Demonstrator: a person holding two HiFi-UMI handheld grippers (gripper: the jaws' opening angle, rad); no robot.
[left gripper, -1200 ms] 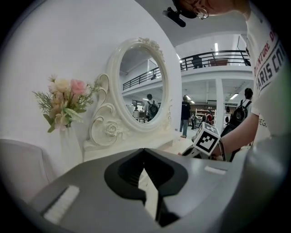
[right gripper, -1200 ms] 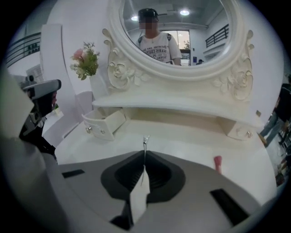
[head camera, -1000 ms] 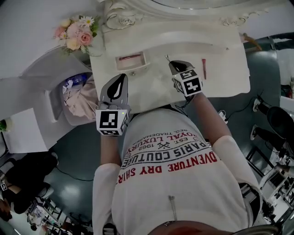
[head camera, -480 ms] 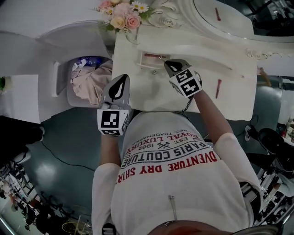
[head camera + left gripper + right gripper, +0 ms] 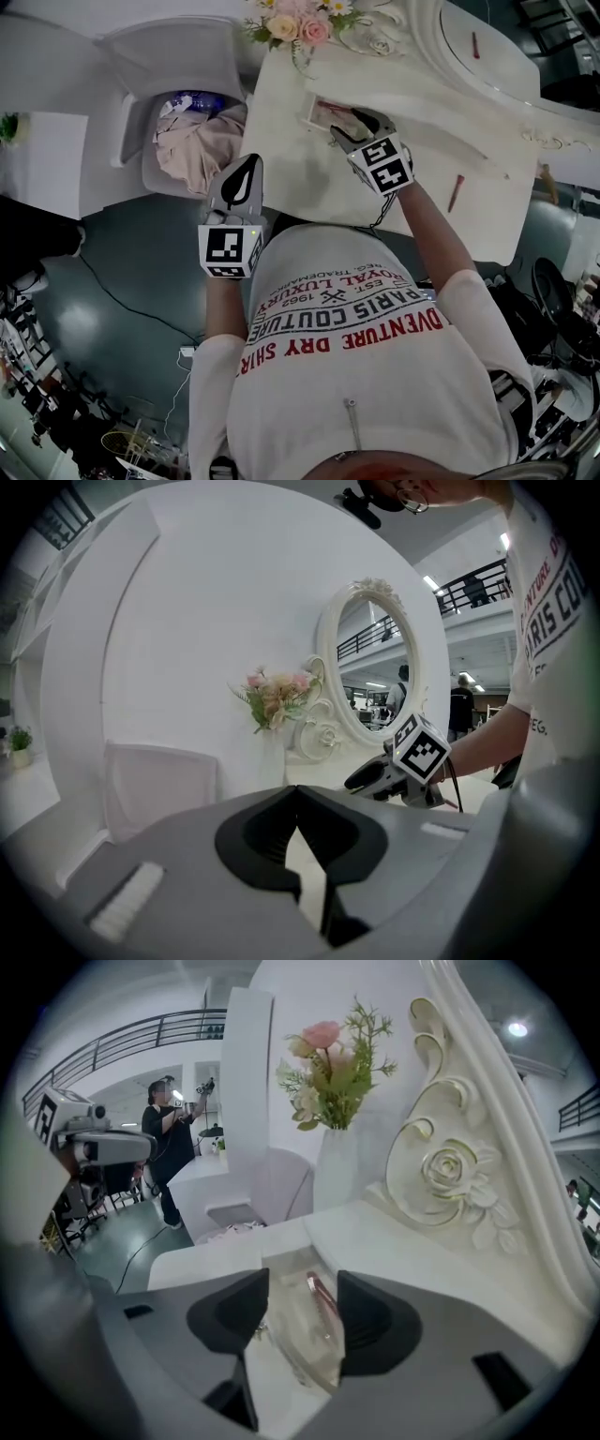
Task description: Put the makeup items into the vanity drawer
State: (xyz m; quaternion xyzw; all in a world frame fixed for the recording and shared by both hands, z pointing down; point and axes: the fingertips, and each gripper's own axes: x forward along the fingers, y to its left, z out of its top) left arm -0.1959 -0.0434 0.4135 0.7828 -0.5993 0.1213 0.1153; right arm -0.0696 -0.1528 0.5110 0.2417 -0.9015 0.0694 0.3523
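The small vanity drawer (image 5: 317,112) stands pulled out on the white tabletop (image 5: 281,141). My right gripper (image 5: 361,119) hovers just over it; its jaws have just been opening and stand open, with nothing pinched. In the right gripper view a slim pink makeup stick (image 5: 323,1303) lies in the drawer (image 5: 286,1269) below the right gripper (image 5: 302,1299). A red pencil (image 5: 457,192) lies on the table to the right. My left gripper (image 5: 249,161) is shut and empty, off the table's near-left edge; the left gripper (image 5: 298,791) looks toward the right gripper (image 5: 375,778).
A vase of pink flowers (image 5: 300,21) stands at the table's back left beside the ornate oval mirror (image 5: 487,56). A bin with crumpled cloth (image 5: 192,141) sits on the floor left of the table, under a white chair (image 5: 169,52). Cables trail over the floor.
My right gripper has travelled left across the tabletop to the open drawer, and its jaws now stand apart. The head view has swung, so the table has turned in the picture.
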